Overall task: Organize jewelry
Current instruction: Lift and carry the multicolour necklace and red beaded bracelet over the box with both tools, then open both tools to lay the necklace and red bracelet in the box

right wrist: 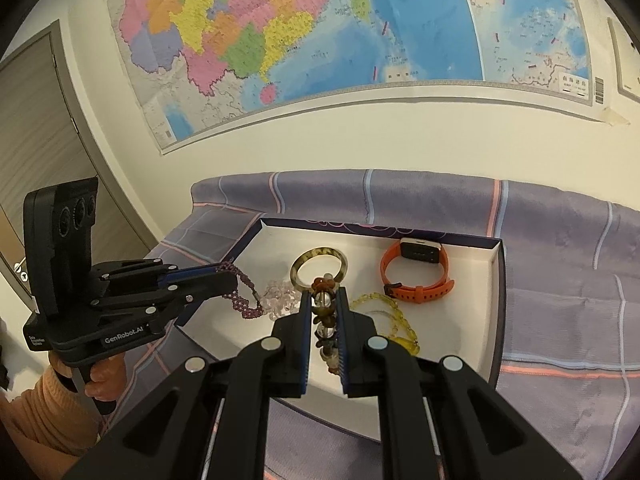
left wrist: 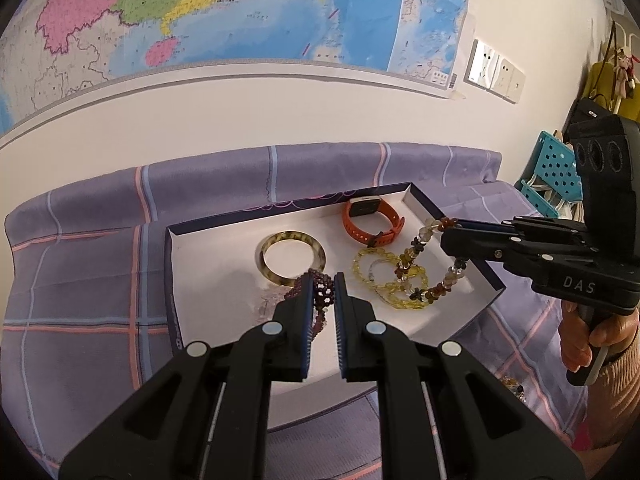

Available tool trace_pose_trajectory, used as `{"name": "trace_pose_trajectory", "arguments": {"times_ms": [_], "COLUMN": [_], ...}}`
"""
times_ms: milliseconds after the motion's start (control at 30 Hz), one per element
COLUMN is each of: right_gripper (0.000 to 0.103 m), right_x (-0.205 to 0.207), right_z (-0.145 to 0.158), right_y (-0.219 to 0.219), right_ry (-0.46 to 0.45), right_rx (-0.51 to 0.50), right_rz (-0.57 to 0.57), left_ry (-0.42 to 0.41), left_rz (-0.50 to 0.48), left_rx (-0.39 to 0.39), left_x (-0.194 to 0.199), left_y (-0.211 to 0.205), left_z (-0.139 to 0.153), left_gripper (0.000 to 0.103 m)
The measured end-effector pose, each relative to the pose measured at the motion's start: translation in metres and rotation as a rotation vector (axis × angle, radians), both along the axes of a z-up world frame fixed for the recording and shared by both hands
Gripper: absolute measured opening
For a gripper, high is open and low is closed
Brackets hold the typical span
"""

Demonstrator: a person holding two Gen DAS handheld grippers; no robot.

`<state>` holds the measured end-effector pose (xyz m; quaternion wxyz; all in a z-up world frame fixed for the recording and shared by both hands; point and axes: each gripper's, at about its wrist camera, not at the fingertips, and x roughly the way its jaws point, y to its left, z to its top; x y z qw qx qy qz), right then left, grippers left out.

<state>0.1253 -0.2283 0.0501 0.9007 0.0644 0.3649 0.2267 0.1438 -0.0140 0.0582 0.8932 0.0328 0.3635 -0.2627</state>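
A: What do the beads look like?

B: The left gripper [left wrist: 323, 280] is clamped on a dark purple woven bead bracelet [left wrist: 320, 292]; the right gripper [right wrist: 324, 300] pinches a brown-and-clear bead strand [left wrist: 416, 268], both above the tray.

A: And inside the white tray [right wrist: 494, 300]?

B: A tortoiseshell bangle [left wrist: 291, 257], an orange smartwatch [left wrist: 372, 220], yellow bead bracelets [left wrist: 384, 276], pale pink beads [right wrist: 280, 296].

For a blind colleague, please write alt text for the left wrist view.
The left gripper is shut on a dark purple beaded bracelet above a shallow white box tray; the right gripper holds a brown and clear bead strand. In the tray lie a tortoiseshell bangle, an orange smartwatch and a yellow bead bracelet.
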Motion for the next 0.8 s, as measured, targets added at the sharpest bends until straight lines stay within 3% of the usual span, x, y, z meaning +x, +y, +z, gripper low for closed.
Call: {"name": "trace_pose_trajectory", "arguments": {"times_ms": [500, 800], "right_gripper": [0.01, 0.01], "right_x": [0.014, 0.027], "right_z": [-0.011, -0.024], "right_y": [-0.001, -0.007], "right_ry": [0.04, 0.084], "right_rx": [0.027, 0.023], "right_rz": [-0.013, -0.049], "left_ry": [0.041, 0.1], "left_rz": [0.006, 0.046], "left_rx": [-0.017, 0.019], "left_x": [0.017, 0.033], "left_y": [-0.009, -0.011], "left_z": [-0.014, -0.037], "left_gripper": [0.01, 0.01]}}
